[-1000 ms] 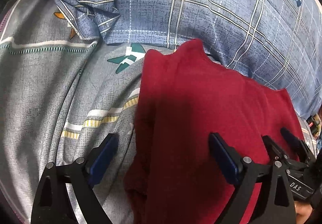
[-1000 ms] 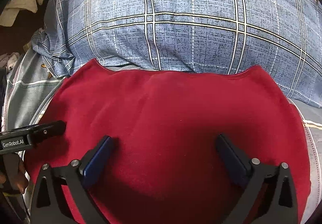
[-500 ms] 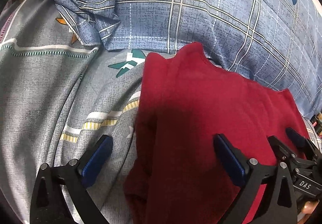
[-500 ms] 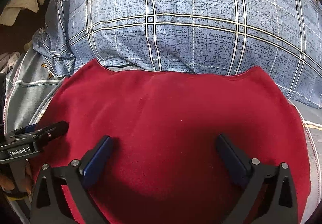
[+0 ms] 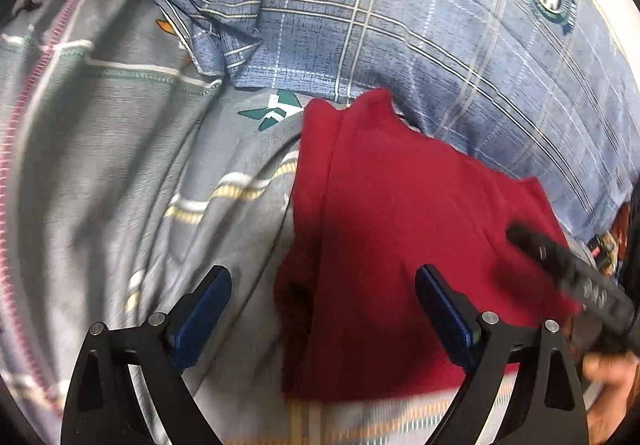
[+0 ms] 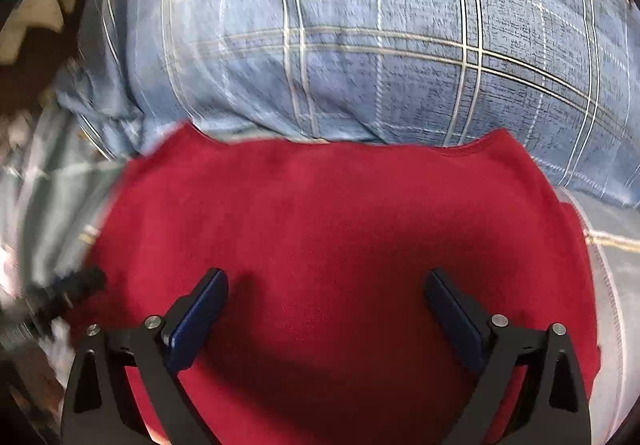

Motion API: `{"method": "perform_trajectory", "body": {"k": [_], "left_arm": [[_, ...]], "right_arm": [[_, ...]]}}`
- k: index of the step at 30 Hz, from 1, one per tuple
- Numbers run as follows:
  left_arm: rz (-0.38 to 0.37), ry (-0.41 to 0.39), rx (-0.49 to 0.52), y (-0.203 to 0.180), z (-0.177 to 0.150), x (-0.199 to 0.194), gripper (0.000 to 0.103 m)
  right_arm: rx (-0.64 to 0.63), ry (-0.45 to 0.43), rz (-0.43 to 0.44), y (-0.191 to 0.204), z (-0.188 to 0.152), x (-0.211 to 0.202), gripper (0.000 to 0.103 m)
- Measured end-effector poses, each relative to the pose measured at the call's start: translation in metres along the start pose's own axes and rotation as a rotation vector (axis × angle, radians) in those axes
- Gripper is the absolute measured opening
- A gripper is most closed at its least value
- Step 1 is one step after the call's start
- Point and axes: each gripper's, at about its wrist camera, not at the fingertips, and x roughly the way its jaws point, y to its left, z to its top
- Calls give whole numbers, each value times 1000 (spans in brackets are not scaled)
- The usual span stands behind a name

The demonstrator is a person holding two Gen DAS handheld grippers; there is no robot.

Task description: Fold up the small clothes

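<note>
A dark red garment lies flat and folded on a grey patterned bed sheet, its far edge against a blue plaid pillow. My left gripper hovers open over the garment's left edge, nothing between its blue pads. Over the middle of the same red garment, my right gripper is open and empty. The right gripper's black body shows at the right of the left wrist view, with a hand below it. The left gripper's tip appears blurred at the left of the right wrist view.
The blue plaid pillow fills the far side. A crumpled corner of blue plaid cloth lies at the far left on the grey sheet. Beige cloth and a dark gap sit beyond the bed's far left.
Both grippers have pulled back from the garment, the left one more; the garment's near edge now shows in the left wrist view. Both views are motion-blurred. The jaws stayed open.
</note>
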Motion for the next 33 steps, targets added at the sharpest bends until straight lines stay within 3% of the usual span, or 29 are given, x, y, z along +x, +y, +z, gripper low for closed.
{"method": "perform_trajectory", "body": {"k": [3,7,9,12,15,17,21,26,33], "left_arm": [[-22,-21,9,-4,-4,-24,93],[-65,-39,-8,-1,-16,-40,95],[-30,-59,4,6,-22,-37,95],[45,-38,54,8,-22,-26,93],[27,-39,25,16,-13,-23,93],[14,-35,-4,21,-8,-21,93],[56,-9,-12,22,-2,-6,93],[51,7,-42,20,7,14,93],[63,20,-31,16,8,27,94]], "right_arm": [[1,-25,-15,10,5,-7,98],[-55,10,-75,25,6,8,98],[-47,40,-92,26,5,18,89],[3,50,-53,28,8,21,88],[-19,65,6,46,18,20,77],[-64,50,18,61,25,19,76],[-138,39,47,87,47,28,64],[-213,66,65,113,68,62,55],[-187,116,97,124,85,105,47]]}}
